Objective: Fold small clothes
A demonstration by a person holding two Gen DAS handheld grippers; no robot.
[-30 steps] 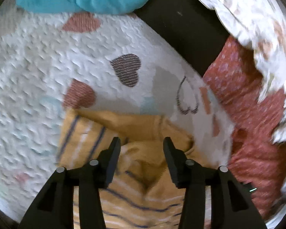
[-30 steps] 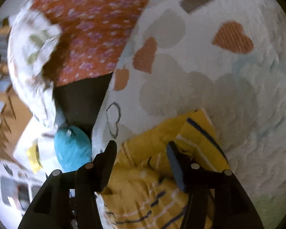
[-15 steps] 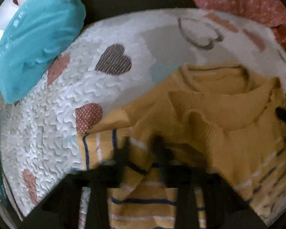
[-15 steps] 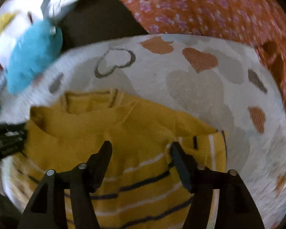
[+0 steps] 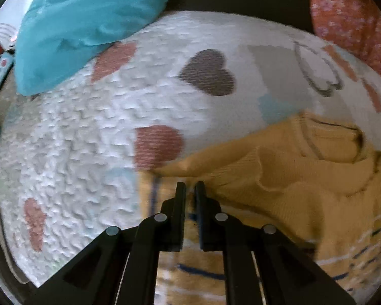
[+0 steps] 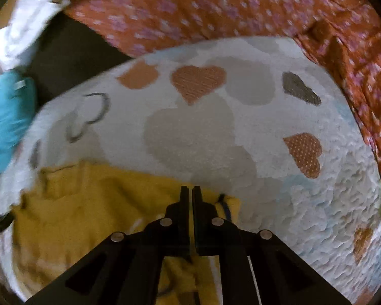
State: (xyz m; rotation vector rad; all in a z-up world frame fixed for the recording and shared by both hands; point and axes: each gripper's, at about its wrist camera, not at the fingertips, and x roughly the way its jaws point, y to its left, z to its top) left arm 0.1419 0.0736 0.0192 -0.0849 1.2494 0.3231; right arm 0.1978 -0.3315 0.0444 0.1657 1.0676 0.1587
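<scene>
While both pairs of tongs are pinched down to a thin slit, each has knit fabric caught between its pads. Left tongs (image 5: 189,186) grip the mustard-yellow knitted child's sweater with navy and white stripes (image 5: 287,188) at the edge where a striped sleeve meets the plain upper part. Right tongs (image 6: 191,190) – jaws just closed in the last half second – clamp the same sweater (image 6: 83,203) at its far edge, beside a striped cuff with a navy line.

Sweater details:
- ribbed mustard knit, plain across the chest and shoulders
- thin navy and white stripes lower down and on the sleeves
- neckline with a dark trim line, visible in the left view, gaping open
- a loose flap or ruffle of the same knit lies across the chest, edge wavy
- bunched and creased, not flat

It lies on a white textured quilted mat printed with pink, grey and brown hearts (image 5: 71,137), towards the near side of the mat in both views. The mat rests on a dark surface – I can't tell what kind.

Around the mat: a teal fabric bundle (image 5: 83,25) overlapping its far-left edge in the left view, and an orange cloth with small pink flowers (image 6: 241,10) along the far and right edges in the right view. Both frames are slightly motion-blurred.
</scene>
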